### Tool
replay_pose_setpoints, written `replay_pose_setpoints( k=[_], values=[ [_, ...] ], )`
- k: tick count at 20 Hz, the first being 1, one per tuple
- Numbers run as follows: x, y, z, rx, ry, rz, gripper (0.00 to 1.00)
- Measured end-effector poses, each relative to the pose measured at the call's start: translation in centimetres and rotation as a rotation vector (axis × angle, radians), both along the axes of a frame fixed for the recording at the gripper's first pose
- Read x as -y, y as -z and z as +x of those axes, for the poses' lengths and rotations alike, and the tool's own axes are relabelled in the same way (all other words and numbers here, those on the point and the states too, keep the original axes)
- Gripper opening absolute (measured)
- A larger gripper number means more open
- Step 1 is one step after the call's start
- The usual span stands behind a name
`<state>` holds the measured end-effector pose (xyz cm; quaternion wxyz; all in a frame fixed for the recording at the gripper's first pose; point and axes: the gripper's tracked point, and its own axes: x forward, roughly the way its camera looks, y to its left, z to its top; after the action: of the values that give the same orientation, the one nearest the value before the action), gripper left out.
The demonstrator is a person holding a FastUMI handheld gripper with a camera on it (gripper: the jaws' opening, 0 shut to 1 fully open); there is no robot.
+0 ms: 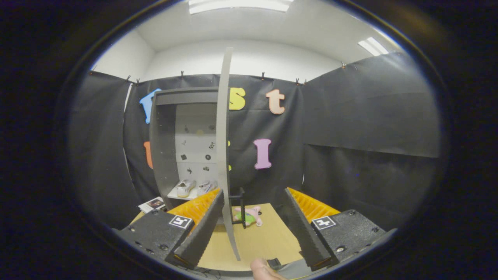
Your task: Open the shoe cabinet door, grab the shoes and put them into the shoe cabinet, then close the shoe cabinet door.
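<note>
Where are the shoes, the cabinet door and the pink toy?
shoes (193, 187): gripper view, on the left shoe's top.
cabinet door (223, 128): gripper view, on its thin front edge.
pink toy (249, 216): gripper view, on its body.

No readable text anywhere. Only signs: a square black-and-white marker tag on top of each finger of the tool (249, 217), pattern only, no characters. Small dark stickers on the shoe cabinet (183, 144) back panel are too small to read.
</note>
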<state>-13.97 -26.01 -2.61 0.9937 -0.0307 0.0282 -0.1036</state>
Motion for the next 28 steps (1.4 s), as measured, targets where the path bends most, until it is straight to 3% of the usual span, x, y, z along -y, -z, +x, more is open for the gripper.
replay_pose_setpoints(
  k=[7, 12, 14, 21, 24, 28],
  values=[
    [5.4, 0.7, 4.2, -0.014, -0.031, 0.055, 0.97],
    [7.4, 1.6, 7.7, -0.022, -0.078, -0.011, 0.94],
    [8.7, 1.4, 9.3, -0.005, -0.072, 0.017, 0.97],
    [8.6, 5.1, 13.7, -0.081, -0.195, 0.048, 1.0],
    [6.0, 8.0, 14.0, -0.144, -0.292, 0.041, 0.99],
    [5.1, 9.8, 14.2, -0.159, -0.285, -0.018, 0.97]
  ],
)
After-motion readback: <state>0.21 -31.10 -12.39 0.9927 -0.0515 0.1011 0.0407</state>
